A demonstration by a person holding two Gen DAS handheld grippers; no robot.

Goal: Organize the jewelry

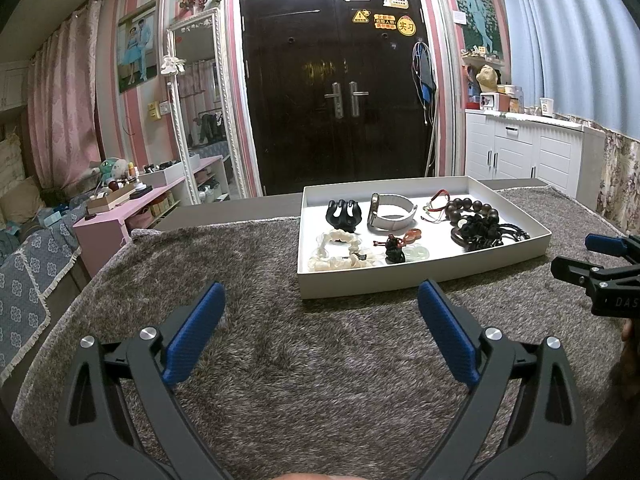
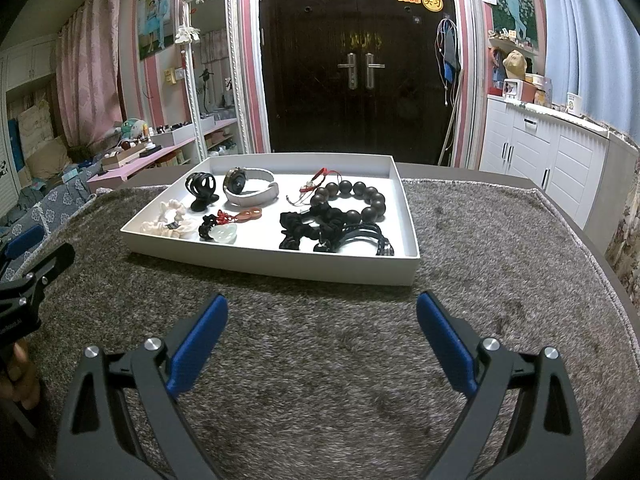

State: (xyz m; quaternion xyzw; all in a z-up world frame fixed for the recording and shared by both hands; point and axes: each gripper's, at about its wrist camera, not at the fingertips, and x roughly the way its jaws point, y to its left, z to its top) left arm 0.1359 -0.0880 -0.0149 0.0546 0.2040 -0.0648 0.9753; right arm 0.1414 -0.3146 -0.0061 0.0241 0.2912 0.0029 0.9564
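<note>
Hovering low over the shaggy grey rug, the left gripper and right gripper both gape wide, grasping nothing. On the rug ahead sits the white tray, long side across, jewelry inside. Only the right view shows the watch face; its strap loop lies crosswise.

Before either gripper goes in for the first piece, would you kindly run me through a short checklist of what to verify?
1. Left gripper open, holding nothing: ok.
2. Right gripper open, holding nothing: ok.
3. Tray flat on the rug, near wall unobstructed: ok.
4. Watch lying apart from its neighbours: ok.
5. Bead bracelet free of the black cords: not ok, they touch.
6. Where each piece should go: cannot tell.
</note>
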